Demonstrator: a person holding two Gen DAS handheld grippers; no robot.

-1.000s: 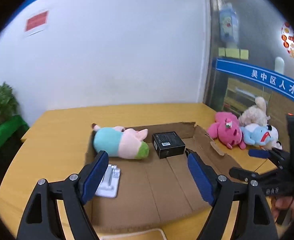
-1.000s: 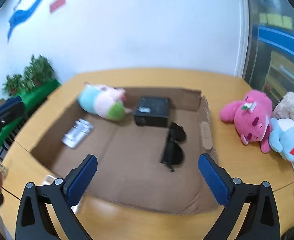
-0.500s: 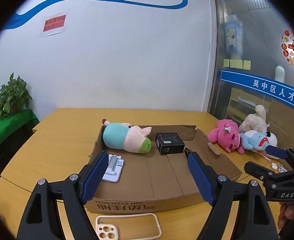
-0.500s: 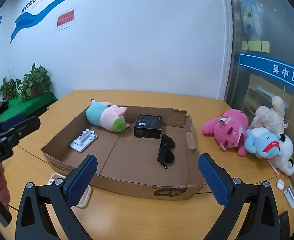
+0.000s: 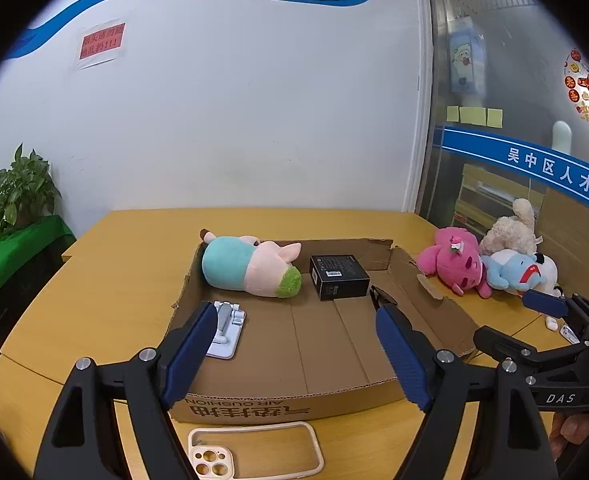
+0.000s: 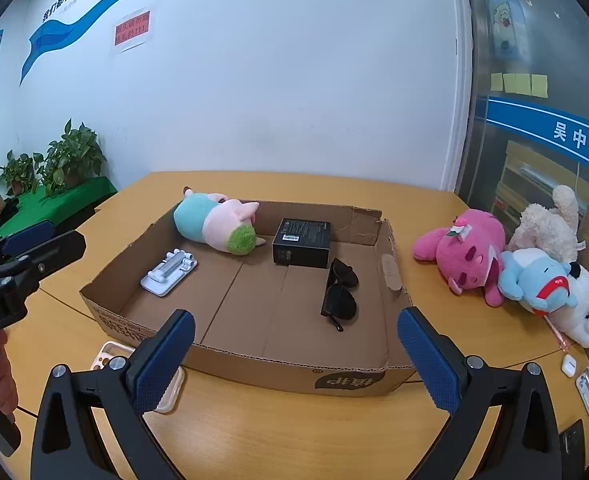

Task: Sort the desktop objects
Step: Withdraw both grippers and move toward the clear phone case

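Left gripper (image 5: 296,354) spread wide, holding nothing, above the cardboard tray's (image 5: 254,406) near wall. Phone case (image 5: 254,450) half hidden by fingers. Sunglasses (image 6: 340,290) whole only in right view, beside black box (image 6: 302,242); left view shows a tip. Right gripper (image 6: 294,354) likewise spread, empty. Earbuds case (image 6: 569,365) tiny, past plush toys (image 6: 466,258).

The soft plush pig toy (image 6: 214,226) is teal, pink and green. The small cardboard box (image 6: 302,242) is black, and the folded plastic sunglasses (image 6: 340,290) are black too.
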